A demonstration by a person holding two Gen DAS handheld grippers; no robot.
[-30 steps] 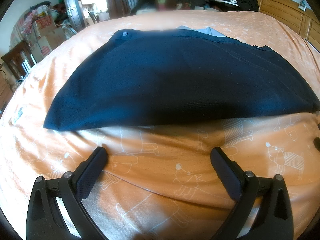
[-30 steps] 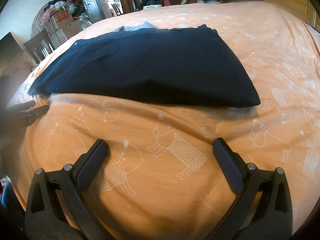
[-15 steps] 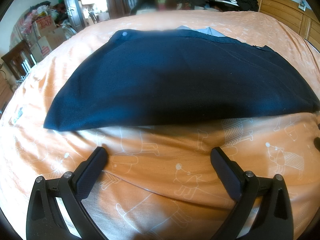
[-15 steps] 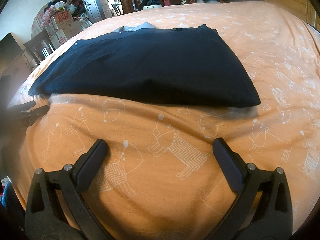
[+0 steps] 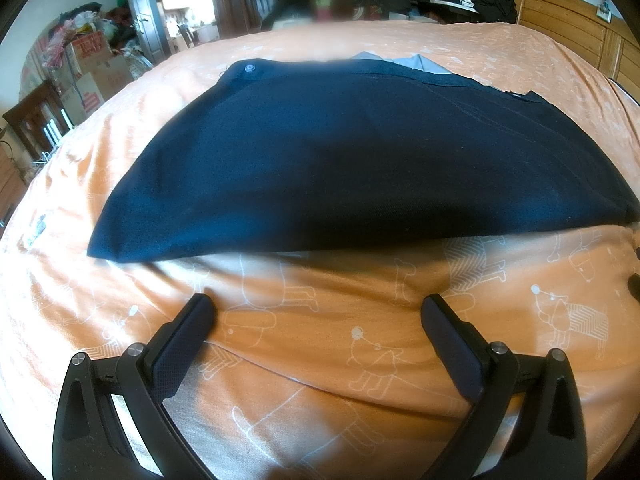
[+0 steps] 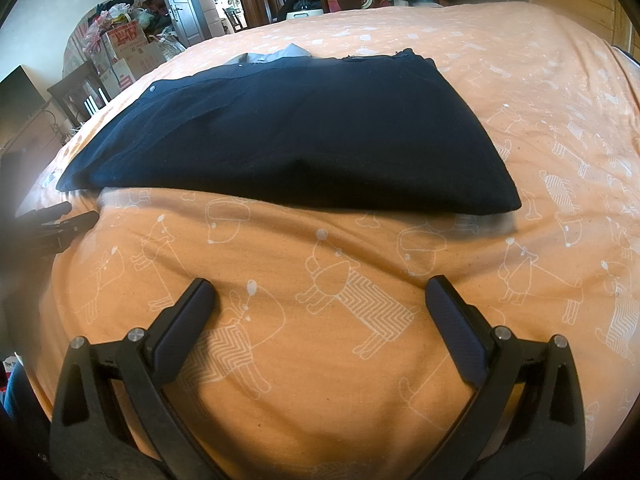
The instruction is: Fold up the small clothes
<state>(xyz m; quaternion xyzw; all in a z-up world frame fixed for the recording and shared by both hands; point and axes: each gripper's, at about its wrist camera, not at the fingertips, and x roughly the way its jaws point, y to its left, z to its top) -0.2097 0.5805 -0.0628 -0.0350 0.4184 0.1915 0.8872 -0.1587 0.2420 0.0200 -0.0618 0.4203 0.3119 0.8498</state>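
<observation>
On the orange bedsheet (image 5: 320, 380), folded navy garment (image 5: 360, 160), left tool (image 5: 316, 312) and right tool (image 6: 320, 292) released, empty, nearby.

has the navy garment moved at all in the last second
No. In the left wrist view the navy garment keeps its place: its near-left corner sits at the same spot on the orange bedsheet.

Left gripper (image 5: 318, 312): jaws spread wide, nothing between them, tips just short of the near edge of the navy garment (image 5: 360, 160), low over the bedspread. Right gripper (image 6: 320, 296): same wide spread, empty, nearer the garment's right corner.
</observation>
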